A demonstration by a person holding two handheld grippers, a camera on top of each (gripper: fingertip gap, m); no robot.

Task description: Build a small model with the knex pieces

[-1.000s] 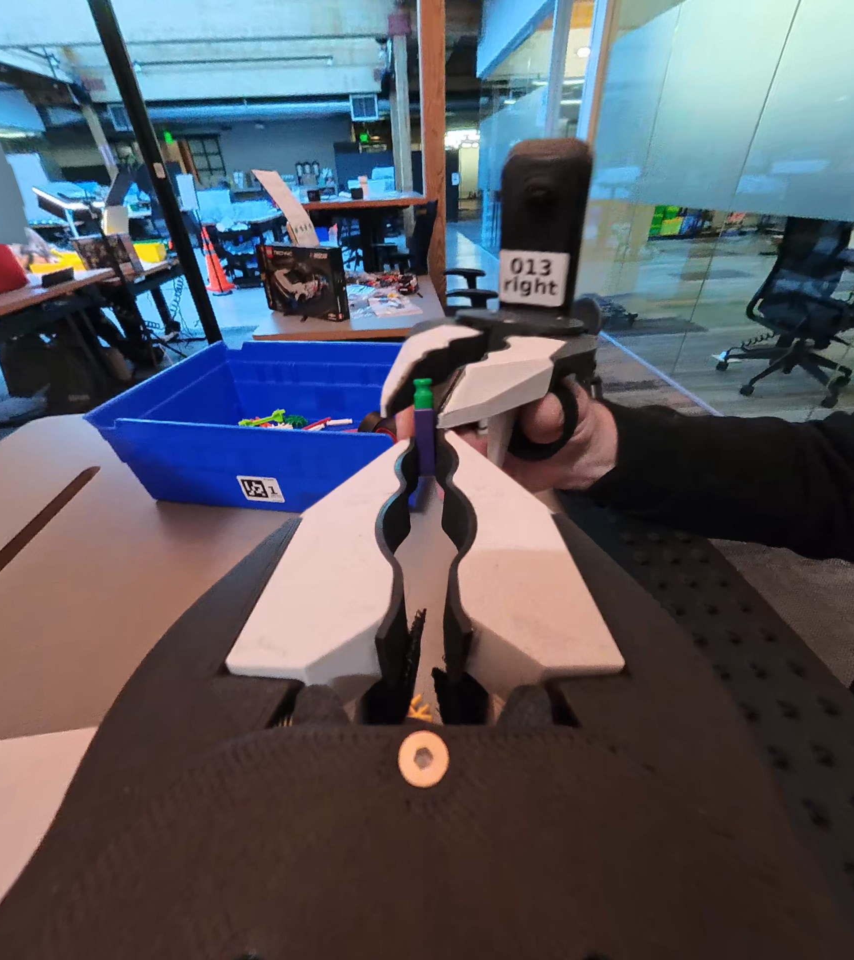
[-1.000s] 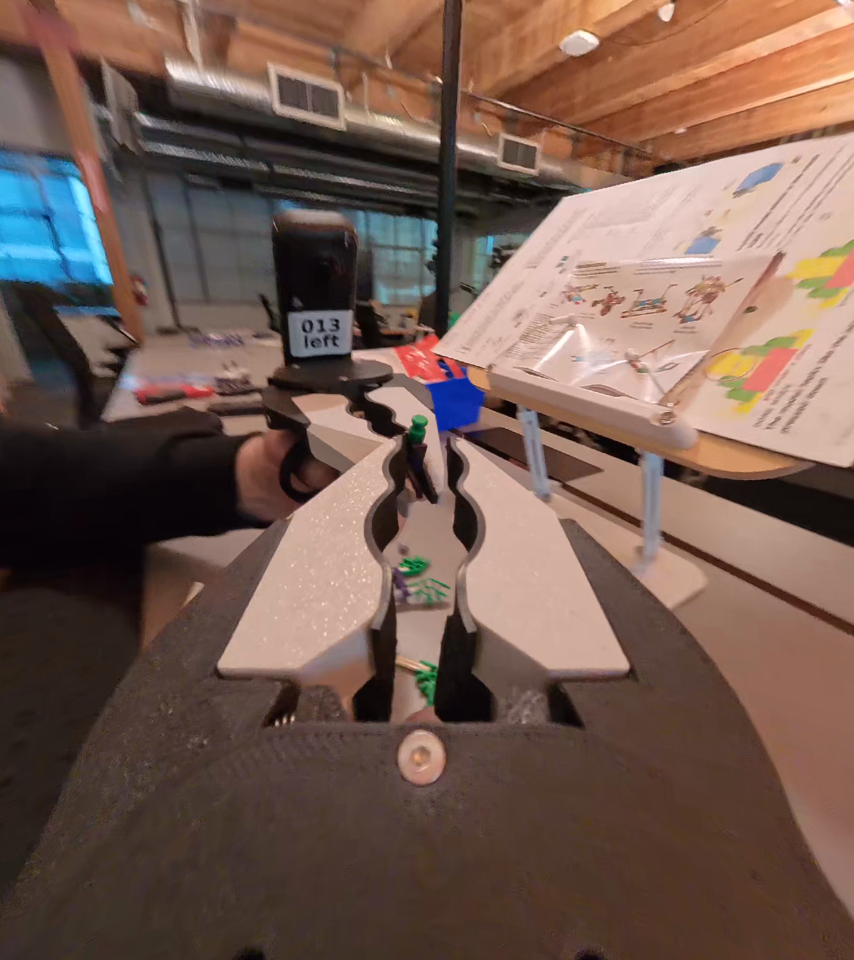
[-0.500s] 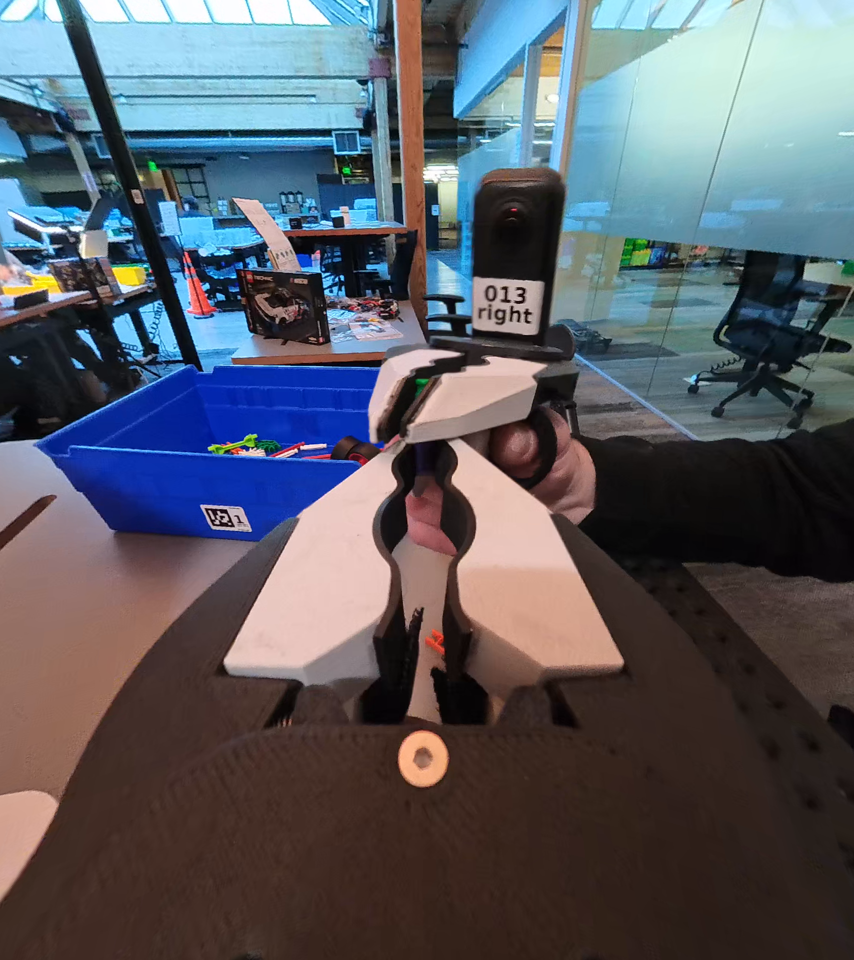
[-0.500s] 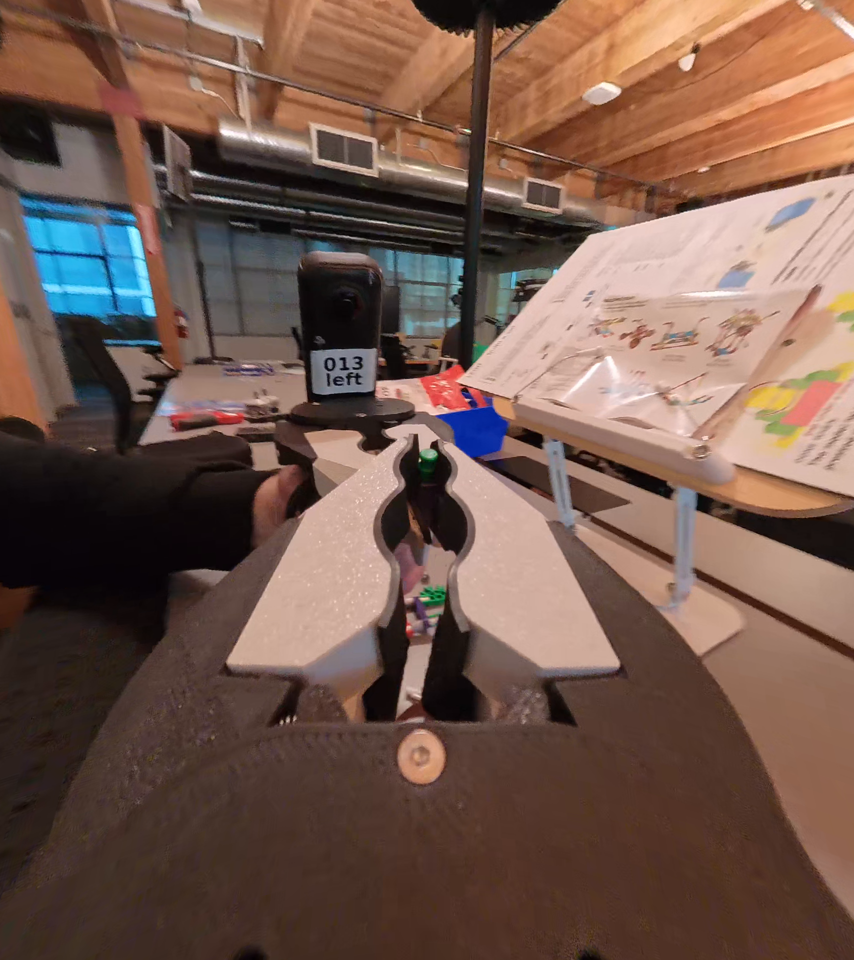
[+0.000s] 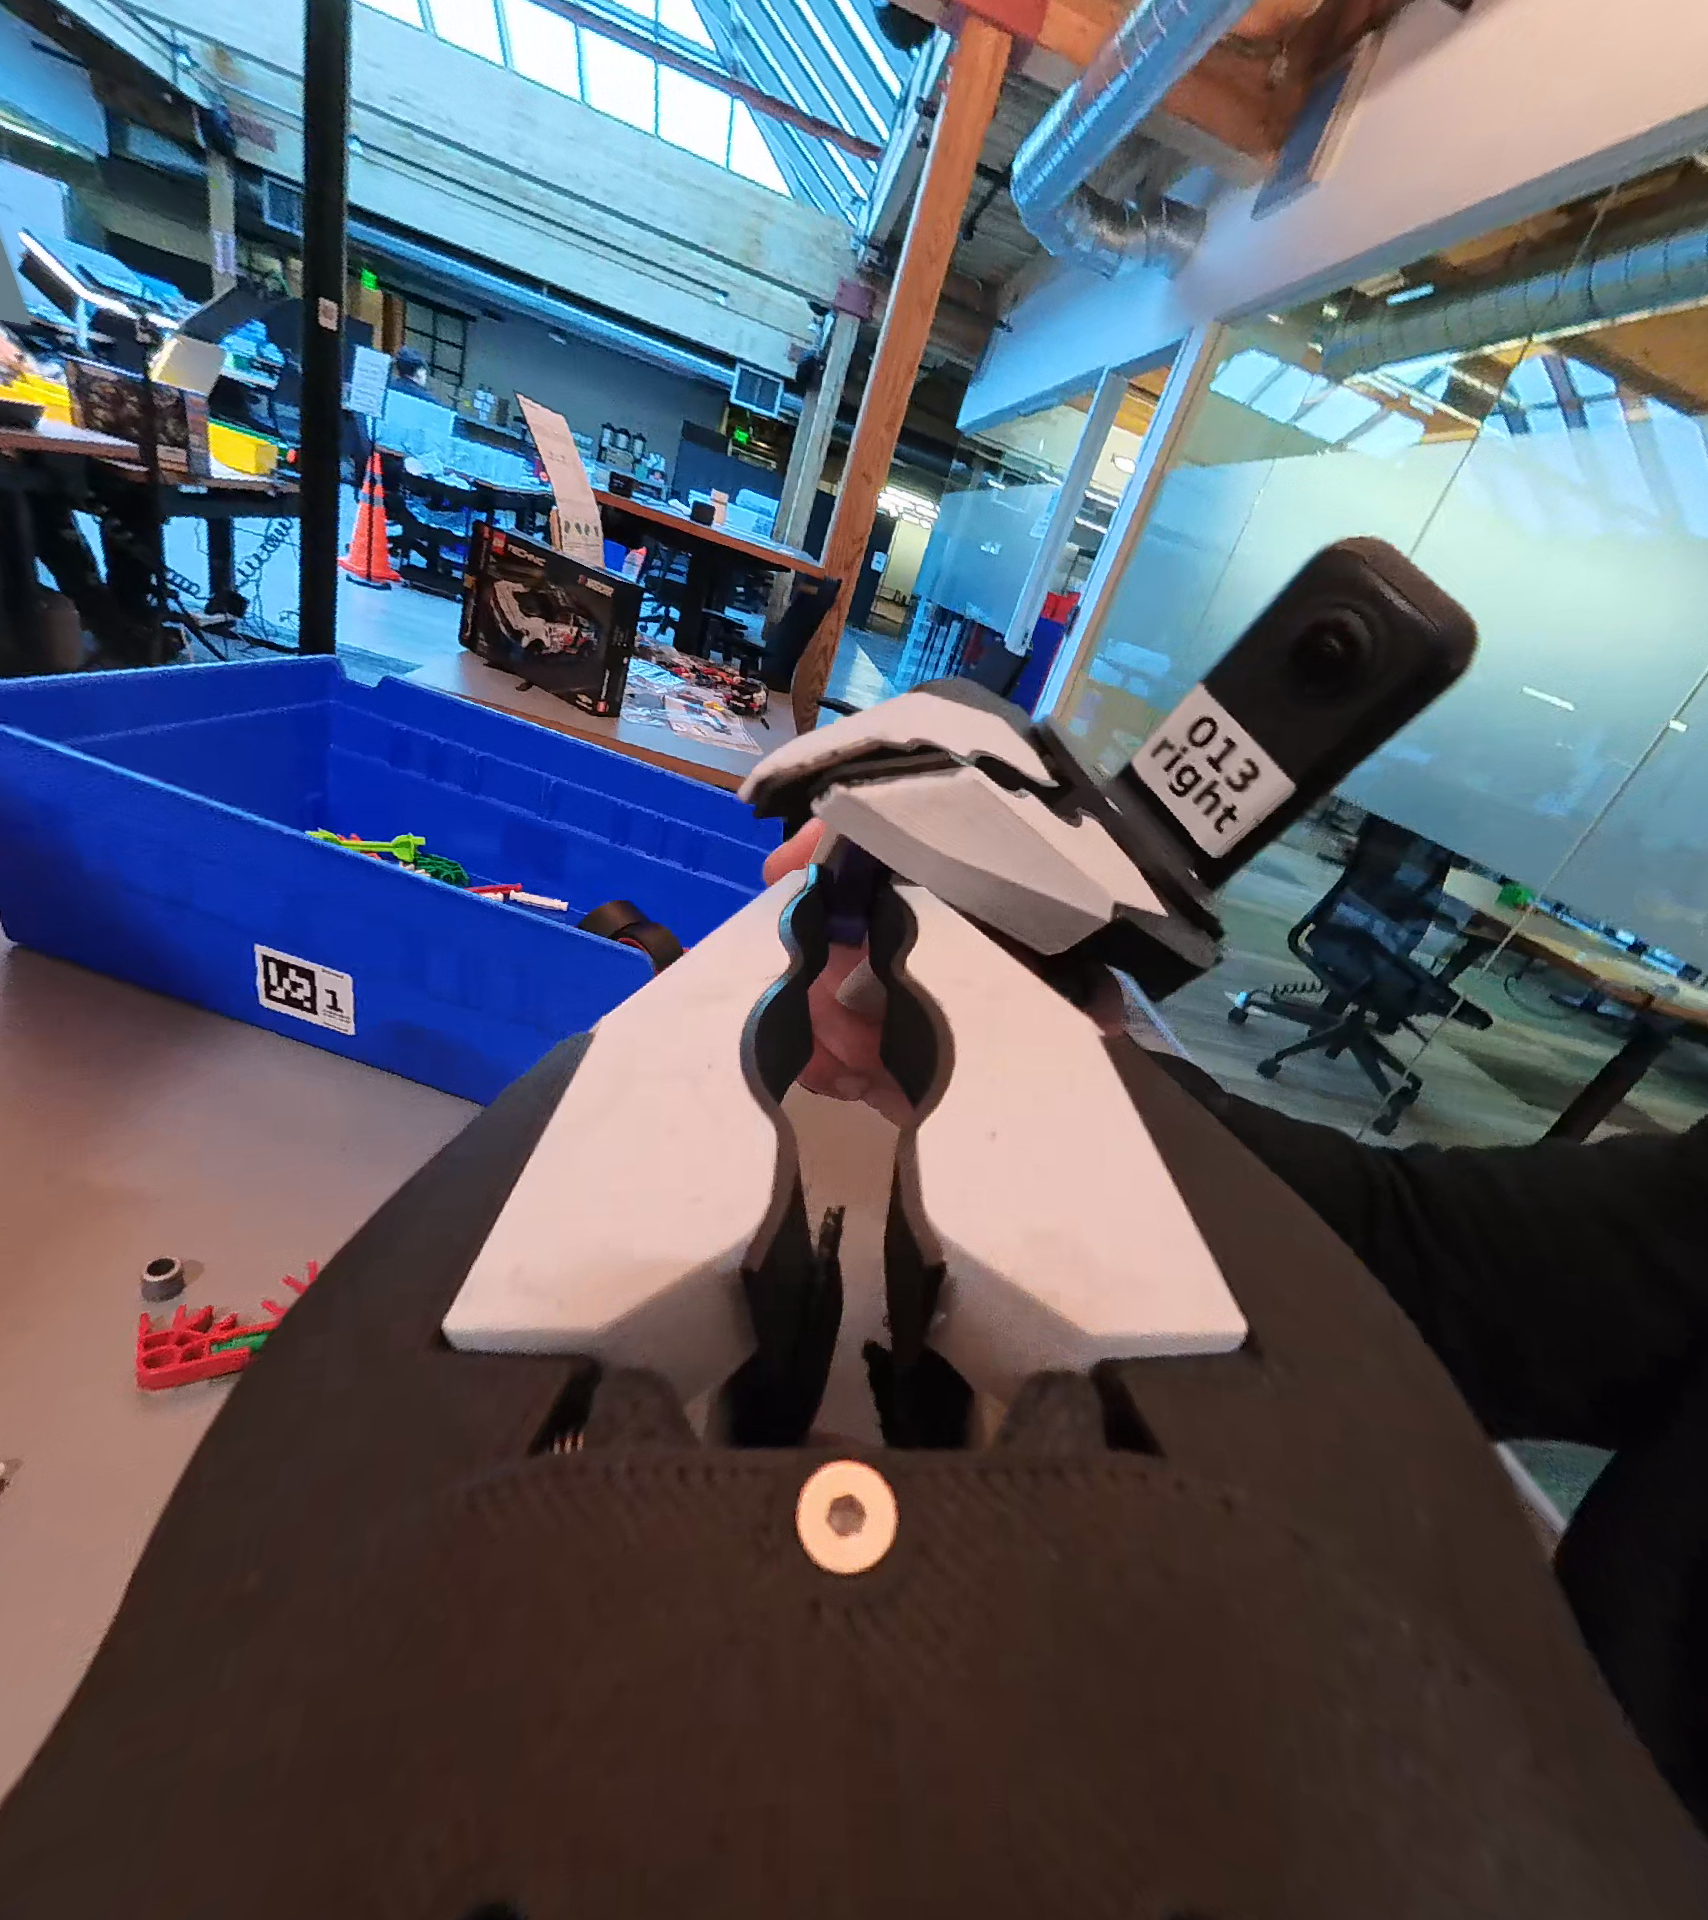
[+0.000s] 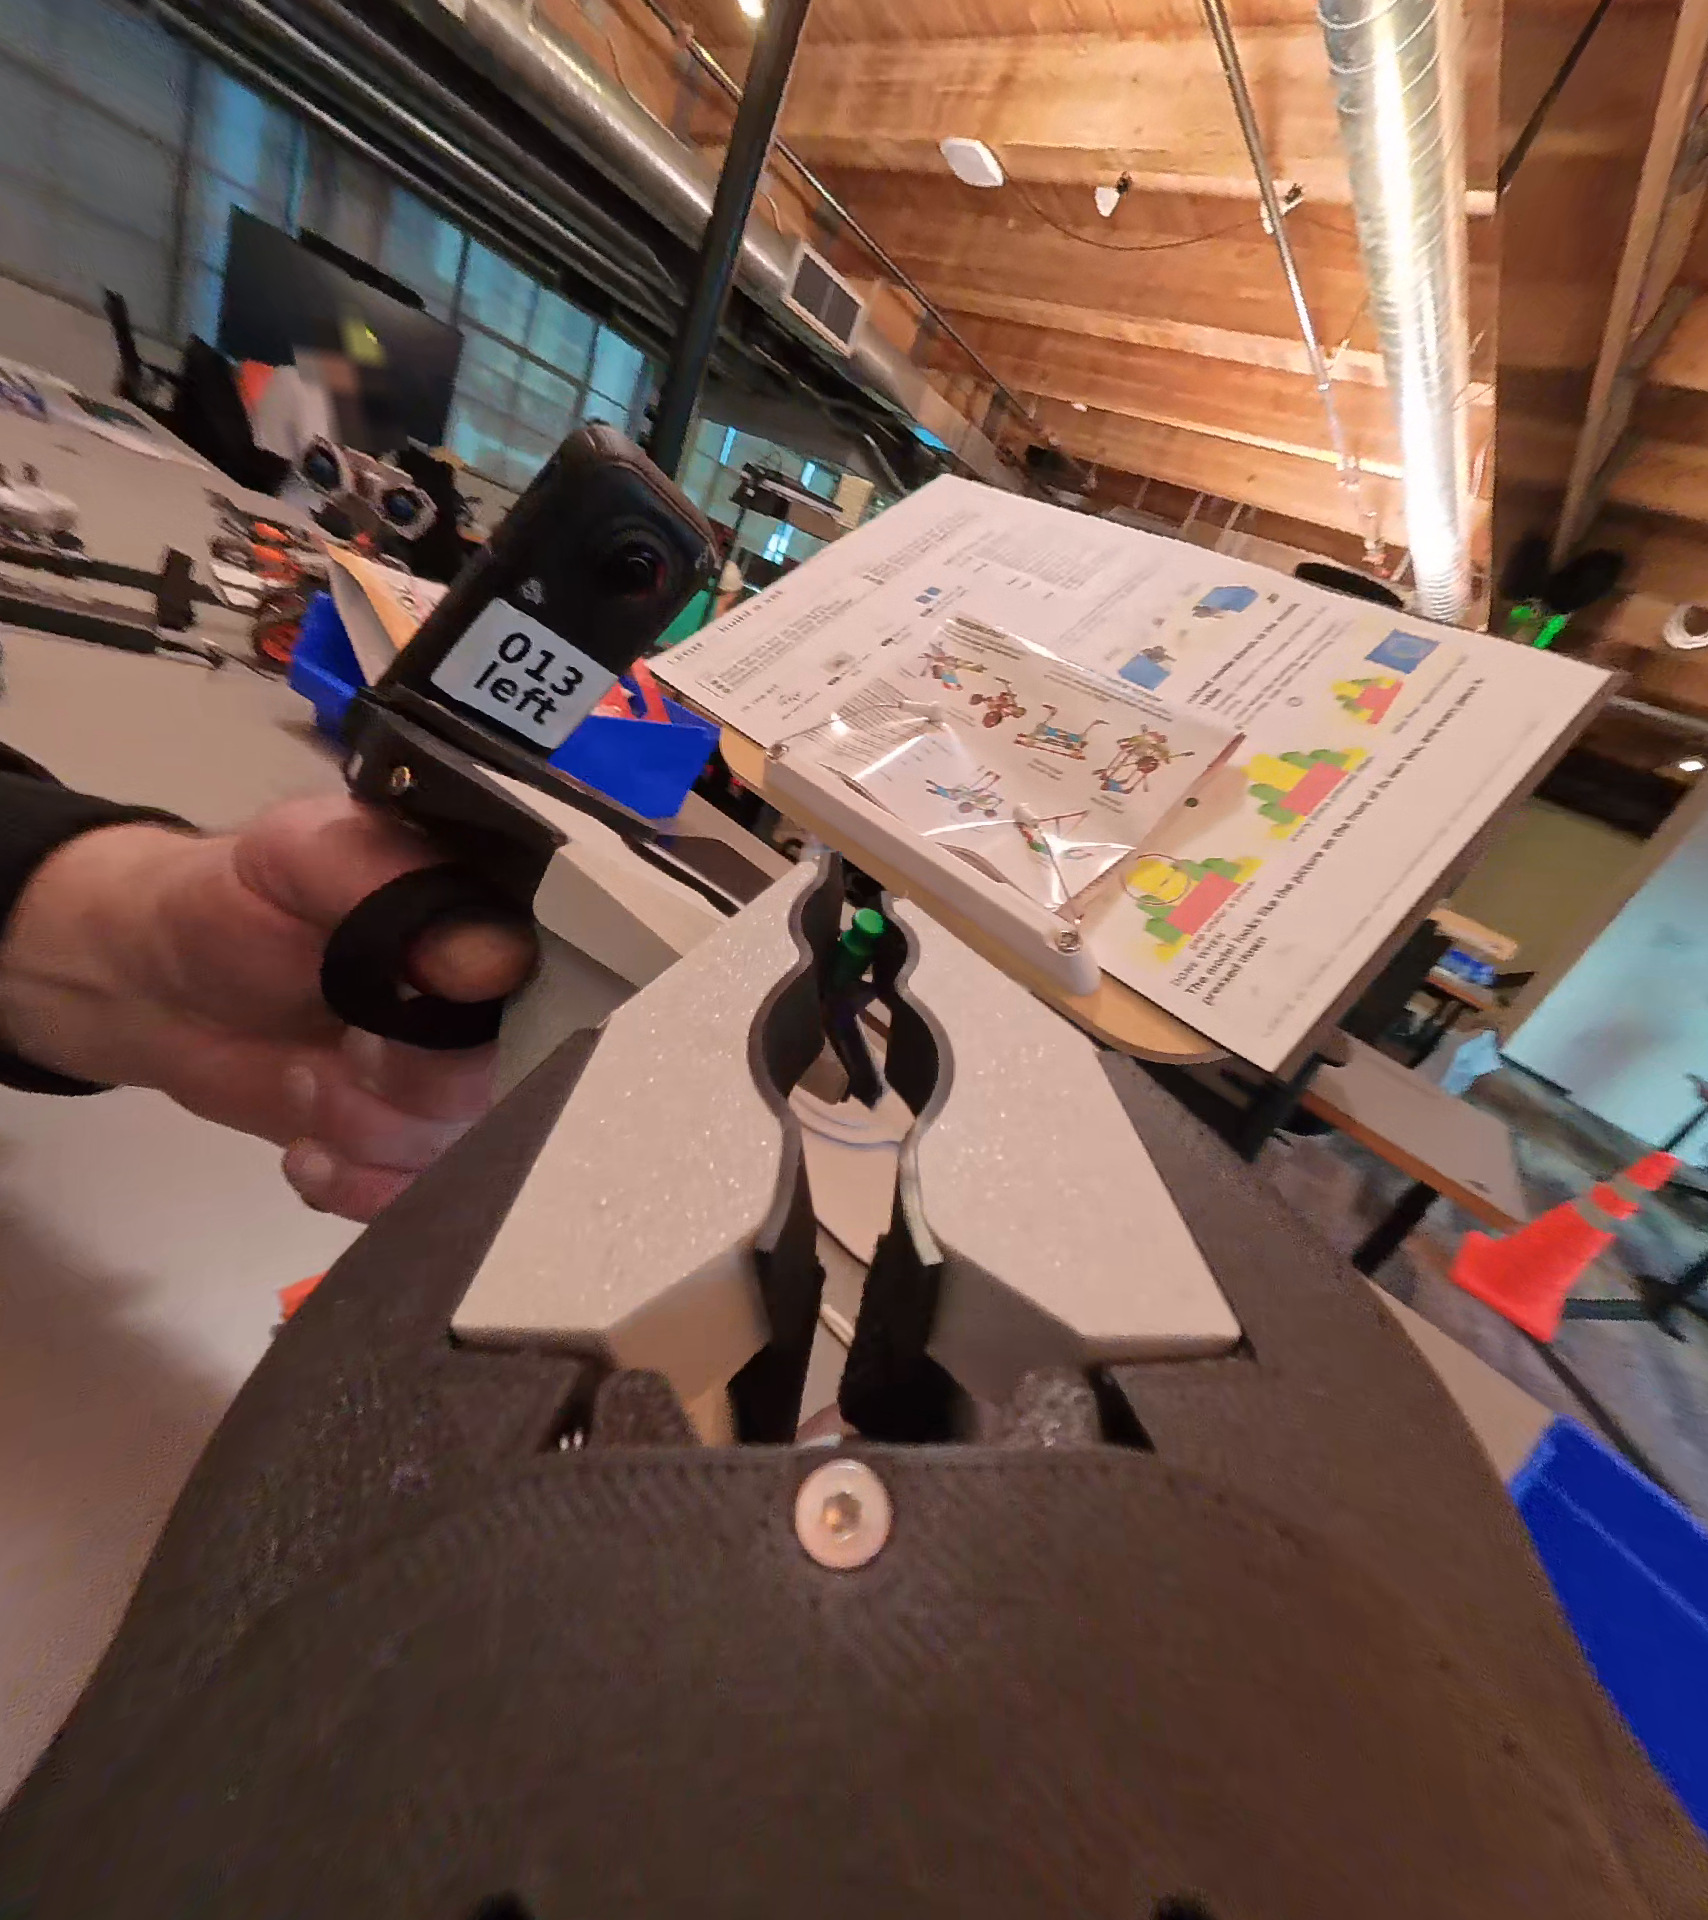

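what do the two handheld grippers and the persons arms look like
Both grippers match: the left gripper and right gripper have pale grey, wavy-edged tongs on a textured black printed body with a central silver screw. Each carries a black camera bearing a white sticker. Both arms wear black long sleeves.

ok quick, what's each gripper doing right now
left gripper: shut on the purple piece.
right gripper: shut on the green-tipped rod, tip to tip with the left.

left gripper (image 5: 845, 914): closed on purple rod (image 5: 848, 896); right gripper (image 5: 808, 795): meets it at the tips
table (image 5: 102, 1164): blue bin (image 5: 154, 831); red connector (image 5: 185, 1349)
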